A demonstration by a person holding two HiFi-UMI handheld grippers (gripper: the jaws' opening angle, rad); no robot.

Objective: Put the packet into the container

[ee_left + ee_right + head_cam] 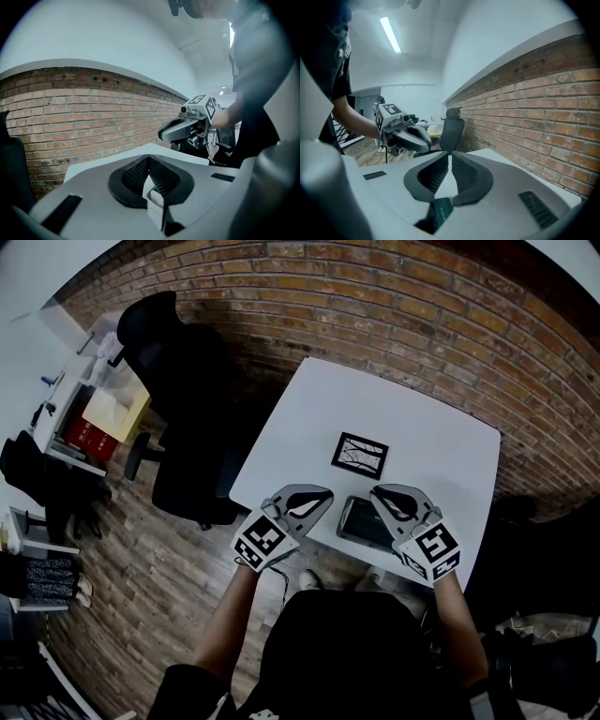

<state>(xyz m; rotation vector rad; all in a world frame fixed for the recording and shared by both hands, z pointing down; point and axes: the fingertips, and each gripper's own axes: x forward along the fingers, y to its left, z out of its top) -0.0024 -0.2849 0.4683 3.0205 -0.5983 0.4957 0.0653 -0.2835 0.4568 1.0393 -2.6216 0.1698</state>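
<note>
I see my left gripper point(319, 495) and right gripper point(382, 493) both closed, empty, flanking the dark container point(358, 521) at the table point(441, 456) edge; a black-framed card point(359, 455) lies just beyond

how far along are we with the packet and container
Done: unclear; a black-rimmed rectangle with a pale middle lies on the table, a dark rectangle nearer its front edge, apart. In hand: nothing; left gripper and right gripper are shut and empty. Left: possibly the whole placement.
</note>
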